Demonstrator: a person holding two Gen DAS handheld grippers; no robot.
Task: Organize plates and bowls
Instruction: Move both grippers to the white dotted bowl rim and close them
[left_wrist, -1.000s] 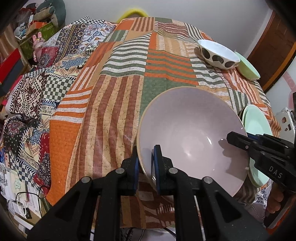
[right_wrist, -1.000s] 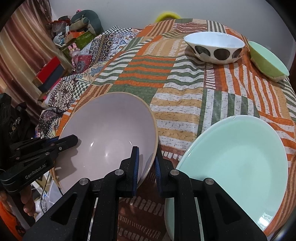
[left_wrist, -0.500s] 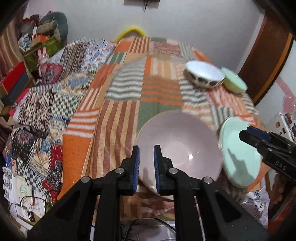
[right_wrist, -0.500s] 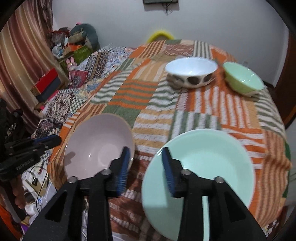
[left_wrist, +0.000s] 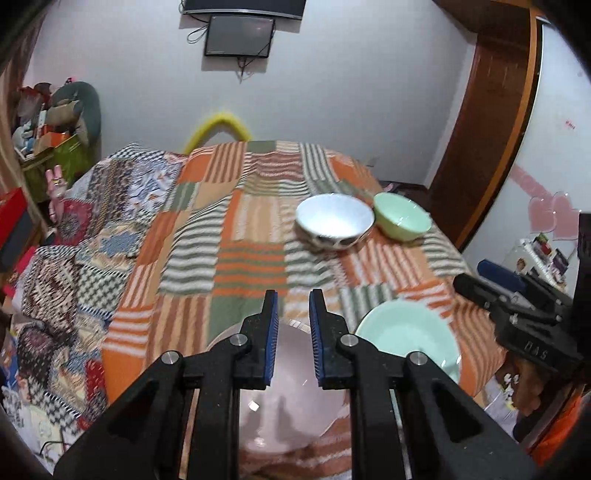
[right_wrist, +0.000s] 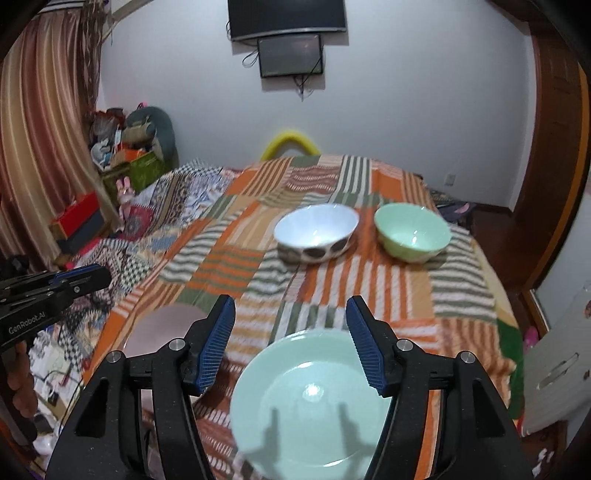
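Both your wrist cameras look forward and down over the patchwork-covered desk (left_wrist: 255, 229) from its near edge; left sits left, sharing the white bowl (right_wrist: 317, 232) and far wall.

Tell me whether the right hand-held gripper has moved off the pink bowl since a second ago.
Yes. The right hand-held gripper let go of the pink bowl, lifted, and now hangs opening over the green plate.

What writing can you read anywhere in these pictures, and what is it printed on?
"GenRobot.AI": on the side of the left gripper, seen from the right wrist camera.
"DAS": on the side of the right gripper, seen from the left wrist camera; blurred, so that reading is unsure.
Small packets on the shelf at the right carry print too small to read.
The bowls, plates and cloth show no writing.
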